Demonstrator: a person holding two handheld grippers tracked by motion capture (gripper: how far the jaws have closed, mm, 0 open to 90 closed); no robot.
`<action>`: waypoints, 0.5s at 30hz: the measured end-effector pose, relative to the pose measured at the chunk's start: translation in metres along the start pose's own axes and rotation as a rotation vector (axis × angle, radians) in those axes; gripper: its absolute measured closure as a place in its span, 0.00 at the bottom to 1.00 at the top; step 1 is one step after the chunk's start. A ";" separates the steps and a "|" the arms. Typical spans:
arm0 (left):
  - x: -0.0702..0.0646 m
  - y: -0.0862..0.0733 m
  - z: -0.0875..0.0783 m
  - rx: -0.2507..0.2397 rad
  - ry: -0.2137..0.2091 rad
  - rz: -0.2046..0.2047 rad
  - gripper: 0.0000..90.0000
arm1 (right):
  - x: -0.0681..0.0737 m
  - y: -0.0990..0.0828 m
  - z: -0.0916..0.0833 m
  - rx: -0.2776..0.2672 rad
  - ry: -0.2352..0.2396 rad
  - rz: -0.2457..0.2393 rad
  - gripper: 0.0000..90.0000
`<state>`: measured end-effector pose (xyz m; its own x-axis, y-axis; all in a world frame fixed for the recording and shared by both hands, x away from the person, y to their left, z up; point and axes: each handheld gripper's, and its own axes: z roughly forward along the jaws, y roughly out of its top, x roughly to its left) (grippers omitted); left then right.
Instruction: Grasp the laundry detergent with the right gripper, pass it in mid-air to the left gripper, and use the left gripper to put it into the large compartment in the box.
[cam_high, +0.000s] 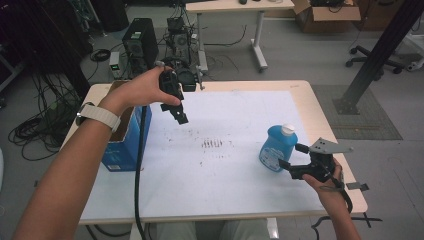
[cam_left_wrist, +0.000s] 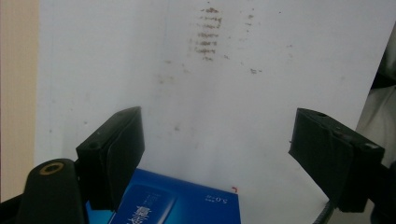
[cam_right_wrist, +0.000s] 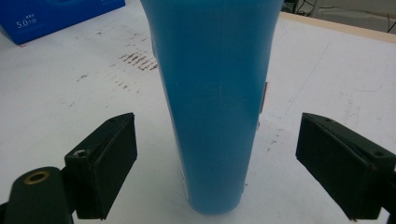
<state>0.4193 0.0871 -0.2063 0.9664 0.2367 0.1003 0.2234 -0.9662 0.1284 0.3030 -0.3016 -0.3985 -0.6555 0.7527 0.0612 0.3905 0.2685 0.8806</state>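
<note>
Forearms: two, entering from the near edge; a watch with a pale strap (cam_high: 98, 116) on the left wrist.
Grippers: two, one per hand.
Right gripper (cam_high: 291, 158): low over the table's right side, jaws spread wide, bottle standing between them; the right gripper view shows a gap on both sides, pads not touching it.
Left gripper (cam_high: 181, 116): held up above the table's far left, tilted down toward the white sheet, jaws wide apart with nothing between them.
Bottles: one, blue bottle (cam_right_wrist: 215, 93) with a white cap, upright on the sheet's right part, just beside the right gripper.
Boxes on table: one, blue carton (cam_high: 122, 145), top open, at the left edge; its corner shows under the left jaw in the left gripper view.
Surface: wooden table (cam_high: 305, 90) covered by one white sheet (cam_high: 235, 175), scuffed with dark smudges (cam_high: 212, 144) near the middle.
Room: grey floor; black tower case (cam_high: 140, 42) and tangled cables behind the table; second desk (cam_high: 240, 6) farther back; cardboard box (cam_high: 325, 15) top right; office chair base (cam_high: 375, 60) on the right; black slanted beam (cam_high: 380, 50).
</note>
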 end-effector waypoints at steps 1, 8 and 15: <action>0.000 0.000 0.000 0.000 0.000 0.000 0.20 | 0.000 0.000 0.000 0.000 0.000 0.000 0.14; 0.001 -0.002 0.003 0.004 -0.005 -0.003 0.20 | 0.000 0.000 0.006 -0.011 -0.007 -0.005 0.14; 0.001 -0.003 0.004 0.006 -0.008 -0.007 0.20 | 0.002 0.000 0.012 -0.024 -0.016 -0.014 0.14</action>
<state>0.4198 0.0897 -0.2106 0.9659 0.2423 0.0916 0.2305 -0.9653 0.1229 0.3095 -0.2934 -0.4040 -0.6502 0.7587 0.0409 0.3654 0.2650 0.8923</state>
